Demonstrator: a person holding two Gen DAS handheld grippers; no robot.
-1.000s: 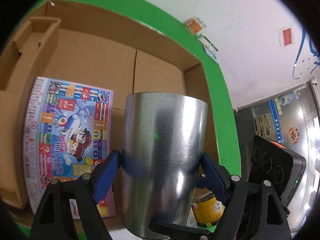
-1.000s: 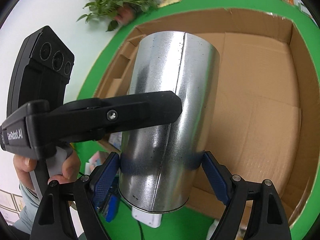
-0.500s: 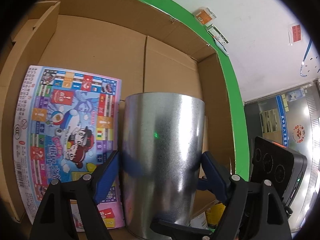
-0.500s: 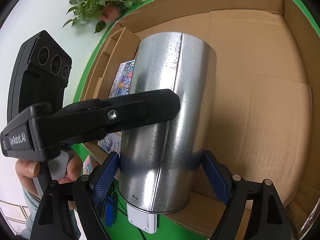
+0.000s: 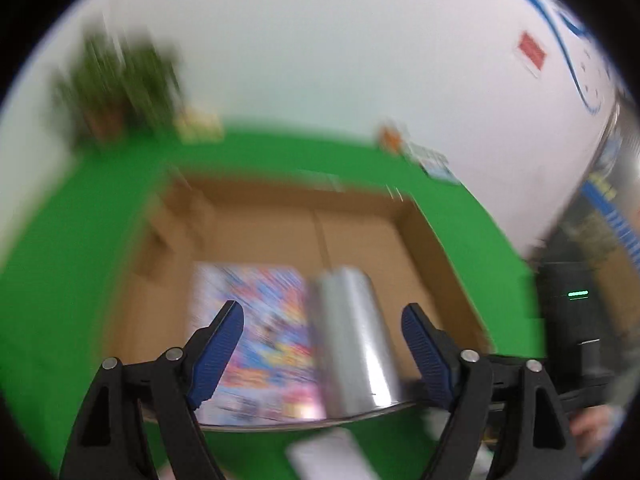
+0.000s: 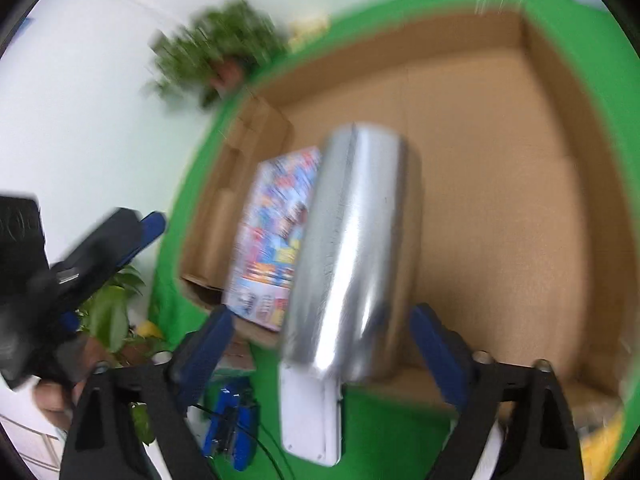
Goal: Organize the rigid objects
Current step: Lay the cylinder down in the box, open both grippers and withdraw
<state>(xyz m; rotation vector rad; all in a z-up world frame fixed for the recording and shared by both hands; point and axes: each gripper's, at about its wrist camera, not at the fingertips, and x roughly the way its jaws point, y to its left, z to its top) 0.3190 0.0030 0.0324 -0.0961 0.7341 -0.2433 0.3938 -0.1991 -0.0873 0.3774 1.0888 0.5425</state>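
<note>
A shiny metal cylinder (image 5: 354, 340) lies in the open cardboard box (image 5: 430, 240) beside a colourful board-game box (image 5: 256, 332). It also shows in the right wrist view (image 6: 356, 256), next to the game box (image 6: 276, 236) inside the cardboard box (image 6: 520, 200). My left gripper (image 5: 322, 344) is open and pulled back from the cylinder, which no pad touches. My right gripper (image 6: 320, 344) is open too, its pads apart on either side of the cylinder's near end. Both views are motion-blurred.
The box sits on a green cloth (image 5: 80, 280). A potted plant (image 5: 116, 92) stands at the back left. A white flat item (image 6: 312, 412) and a blue item (image 6: 232, 428) lie on the cloth in front of the box. The left gripper shows in the right wrist view (image 6: 100, 248).
Both grippers opened and let go of the metal cylinder, which now rests in the box beside the game box. Both grippers have drawn back from it.
</note>
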